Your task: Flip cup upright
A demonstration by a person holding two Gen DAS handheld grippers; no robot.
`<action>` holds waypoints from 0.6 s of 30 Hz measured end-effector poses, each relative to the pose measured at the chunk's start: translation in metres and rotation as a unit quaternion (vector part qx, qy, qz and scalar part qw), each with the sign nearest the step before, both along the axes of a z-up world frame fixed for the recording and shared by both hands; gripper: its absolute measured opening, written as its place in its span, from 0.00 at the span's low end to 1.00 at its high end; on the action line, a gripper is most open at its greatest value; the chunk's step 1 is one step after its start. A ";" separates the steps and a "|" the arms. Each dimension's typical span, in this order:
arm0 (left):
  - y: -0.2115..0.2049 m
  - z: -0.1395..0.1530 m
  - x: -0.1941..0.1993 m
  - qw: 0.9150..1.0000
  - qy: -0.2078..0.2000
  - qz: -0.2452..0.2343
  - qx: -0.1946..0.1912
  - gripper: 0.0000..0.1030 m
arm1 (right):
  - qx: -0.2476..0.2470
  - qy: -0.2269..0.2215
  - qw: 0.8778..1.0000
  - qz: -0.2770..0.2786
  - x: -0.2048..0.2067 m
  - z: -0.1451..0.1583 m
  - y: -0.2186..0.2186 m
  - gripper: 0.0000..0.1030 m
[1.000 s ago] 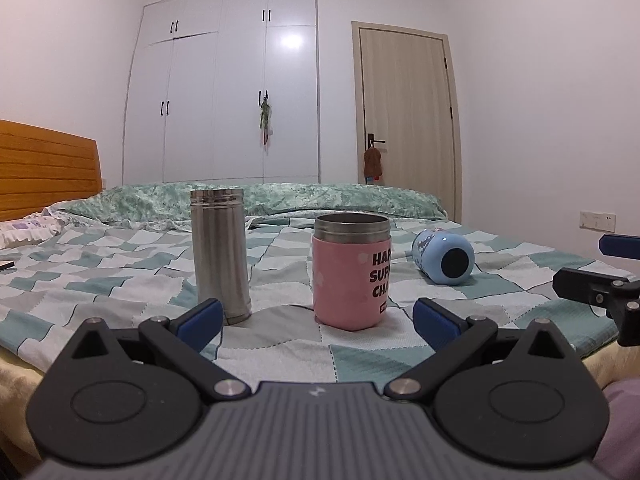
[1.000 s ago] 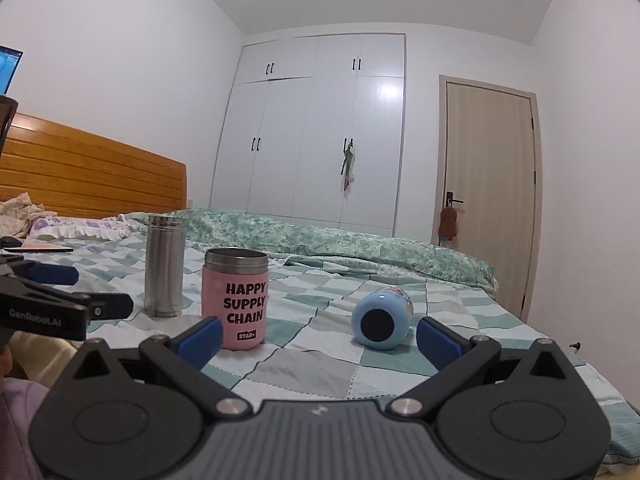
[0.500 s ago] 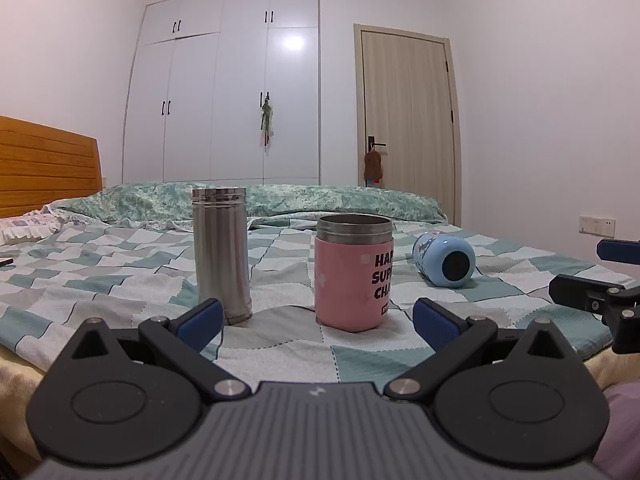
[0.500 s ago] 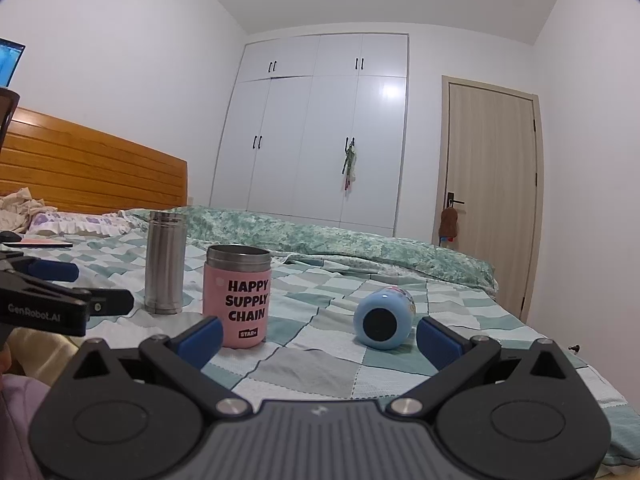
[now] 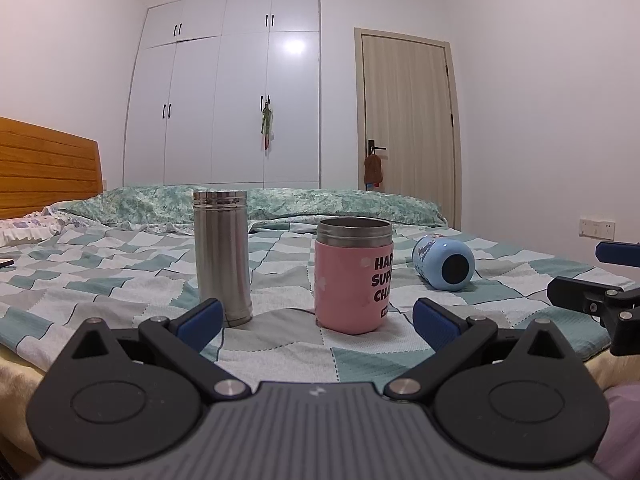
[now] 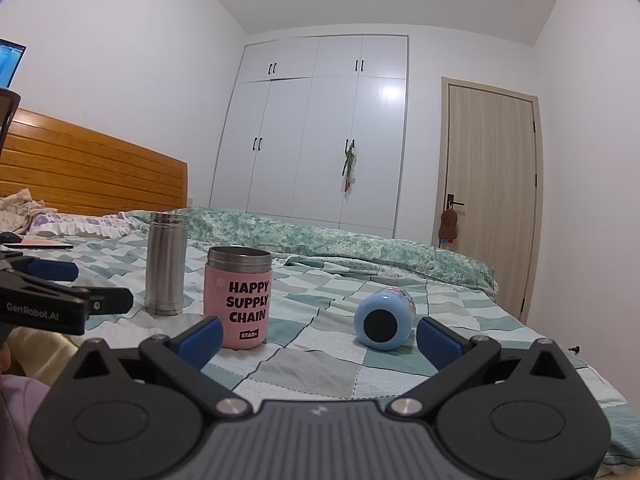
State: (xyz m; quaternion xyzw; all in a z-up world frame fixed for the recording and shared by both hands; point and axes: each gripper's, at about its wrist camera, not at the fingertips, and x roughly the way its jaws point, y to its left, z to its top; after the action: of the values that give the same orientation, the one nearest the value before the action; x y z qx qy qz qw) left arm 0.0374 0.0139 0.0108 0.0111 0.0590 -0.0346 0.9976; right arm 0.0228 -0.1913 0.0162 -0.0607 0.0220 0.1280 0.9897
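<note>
A light blue cup (image 5: 444,265) lies on its side on the checkered bedspread (image 5: 120,280), its round end facing me; it also shows in the right wrist view (image 6: 383,322). A pink cup (image 5: 352,276) marked HAPPY SUPPLY CHAIN stands upright, also seen in the right wrist view (image 6: 239,298). A steel tumbler (image 5: 222,257) stands upright to its left, also in the right wrist view (image 6: 165,264). My left gripper (image 5: 318,322) is open and empty, just short of the pink cup. My right gripper (image 6: 319,338) is open and empty, with the blue cup a little ahead, near its right finger.
A green quilt (image 5: 320,204) is bunched along the bed's far side. A wooden headboard (image 6: 92,176) is at the left. A white wardrobe (image 5: 240,92) and a door (image 5: 404,128) are behind. The bed's near edge is below both grippers.
Both grippers have drifted slightly; the cups sit a little differently in view. Neither gripper has opened, shut or touched anything.
</note>
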 end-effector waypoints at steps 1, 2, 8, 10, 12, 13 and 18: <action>0.000 0.000 0.000 1.000 0.000 0.000 0.000 1.00 | 0.000 0.000 1.000 0.000 0.000 0.000 0.000 1.00; 0.000 0.000 0.000 1.000 -0.001 0.000 0.000 1.00 | 0.000 0.000 1.000 0.000 0.000 0.000 0.000 1.00; 0.000 0.000 -0.001 1.000 -0.002 0.000 0.000 1.00 | -0.003 -0.002 1.000 0.001 0.000 -0.001 0.002 1.00; 0.001 0.000 -0.001 1.000 -0.002 -0.001 -0.002 1.00 | -0.003 -0.002 1.000 0.001 0.000 -0.001 0.002 1.00; 0.000 0.000 -0.002 1.000 -0.004 -0.001 -0.001 1.00 | -0.003 -0.002 1.000 0.001 0.000 -0.001 0.003 1.00; 0.000 0.000 -0.002 1.000 -0.004 -0.001 0.000 1.00 | -0.003 -0.002 1.000 0.001 0.000 -0.001 0.003 1.00; -0.001 0.000 -0.002 1.000 -0.002 0.002 0.004 1.00 | -0.006 -0.002 1.000 0.002 0.000 -0.002 0.004 1.00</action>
State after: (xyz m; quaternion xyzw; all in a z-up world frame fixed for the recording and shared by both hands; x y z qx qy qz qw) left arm 0.0357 0.0126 0.0108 0.0146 0.0569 -0.0325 0.9977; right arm 0.0226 -0.1877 0.0143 -0.0669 0.0203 0.1292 0.9891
